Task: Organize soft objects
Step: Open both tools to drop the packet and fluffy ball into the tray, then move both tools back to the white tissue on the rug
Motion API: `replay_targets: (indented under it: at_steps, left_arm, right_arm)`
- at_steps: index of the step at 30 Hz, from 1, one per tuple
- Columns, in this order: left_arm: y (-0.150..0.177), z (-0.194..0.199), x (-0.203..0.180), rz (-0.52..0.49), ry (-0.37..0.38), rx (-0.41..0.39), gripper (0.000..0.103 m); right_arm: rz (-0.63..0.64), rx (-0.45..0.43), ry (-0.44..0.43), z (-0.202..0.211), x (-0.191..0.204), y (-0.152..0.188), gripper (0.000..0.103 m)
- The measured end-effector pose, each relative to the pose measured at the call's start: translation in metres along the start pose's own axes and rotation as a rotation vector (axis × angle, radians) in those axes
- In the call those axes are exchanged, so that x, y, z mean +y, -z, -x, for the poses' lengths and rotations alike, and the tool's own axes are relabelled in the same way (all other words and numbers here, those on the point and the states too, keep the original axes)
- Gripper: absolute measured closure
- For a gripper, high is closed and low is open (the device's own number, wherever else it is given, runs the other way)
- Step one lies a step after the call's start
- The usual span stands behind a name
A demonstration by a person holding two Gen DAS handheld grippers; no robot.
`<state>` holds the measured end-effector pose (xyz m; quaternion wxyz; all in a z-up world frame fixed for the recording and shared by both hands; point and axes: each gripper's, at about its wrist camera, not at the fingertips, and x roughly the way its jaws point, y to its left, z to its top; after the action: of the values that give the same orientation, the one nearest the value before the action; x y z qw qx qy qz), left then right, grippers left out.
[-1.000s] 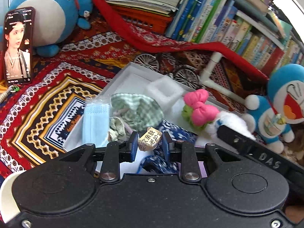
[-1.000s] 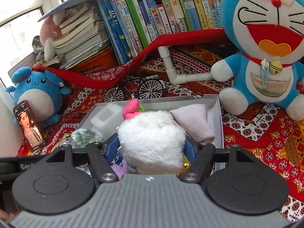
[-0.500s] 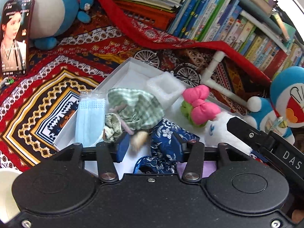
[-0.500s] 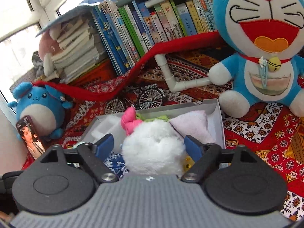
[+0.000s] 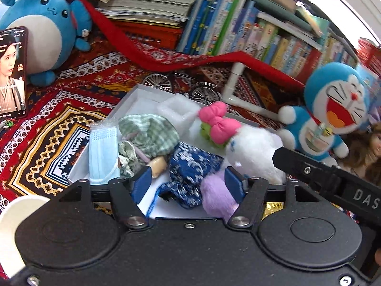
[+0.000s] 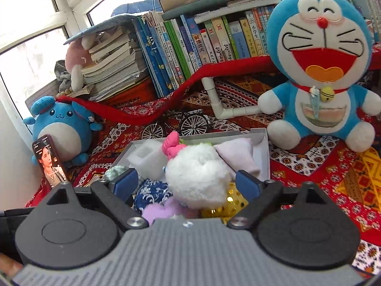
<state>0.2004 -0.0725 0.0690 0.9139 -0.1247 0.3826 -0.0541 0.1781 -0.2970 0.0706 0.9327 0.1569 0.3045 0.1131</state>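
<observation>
Left wrist: left gripper (image 5: pixel 188 182) (spread) over box (image 5: pixel 133 100).

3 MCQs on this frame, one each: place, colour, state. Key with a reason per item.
1. The white plush toy lies:
A. in the white box
B. on the book stack
C. on the phone

2. Its bow is:
A. yellow
B. pink
C. black

3. The right gripper is:
A. shut on the plush
B. open, fingers either side of the plush
C. out of view

Key:
1 A, box walls surround it.
2 B, pink in both views.
3 B, a gap shows beside each finger.
</observation>
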Motion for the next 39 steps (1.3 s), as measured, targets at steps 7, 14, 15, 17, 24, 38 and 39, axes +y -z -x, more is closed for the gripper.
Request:
replay_targets:
  at_steps: [7, 14, 15, 17, 24, 38, 39]
  left_arm:
    - [0.016, 0.023, -0.005, -0.066, 0.019, -0.047, 0.035]
    - [0.023, 0.051, -0.016, -0.179, 0.029, -0.16, 0.026]
    - [0.023, 0.054, -0.017, -0.19, 0.03, -0.17, 0.026]
    - [0.025, 0.061, -0.019, -0.211, 0.038, -0.187, 0.026]
    - [0.036, 0.079, -0.022, -0.278, 0.046, -0.222, 0.026]
    - [0.086, 0.117, -0.015, -0.402, 0.145, -0.22, 0.075]
    - [0.091, 0.117, -0.015, -0.414, 0.151, -0.207, 0.075]
  right_arm:
    - [0.01, 0.008, -0.002, 0.025, 0.002, 0.013, 0.003]
    - [-0.001, 0.013, -0.007, 0.044, 0.005, 0.02, 0.003]
    - [-0.004, 0.012, -0.008, 0.046, 0.006, 0.02, 0.003]
    - [-0.008, 0.008, -0.011, 0.05, 0.006, 0.021, 0.003]
    - [-0.046, 0.016, -0.025, 0.061, 0.003, 0.021, 0.003]
    - [-0.091, 0.108, -0.028, 0.063, -0.003, 0.033, 0.014]
    - [-0.099, 0.124, -0.031, 0.061, -0.004, 0.034, 0.017]
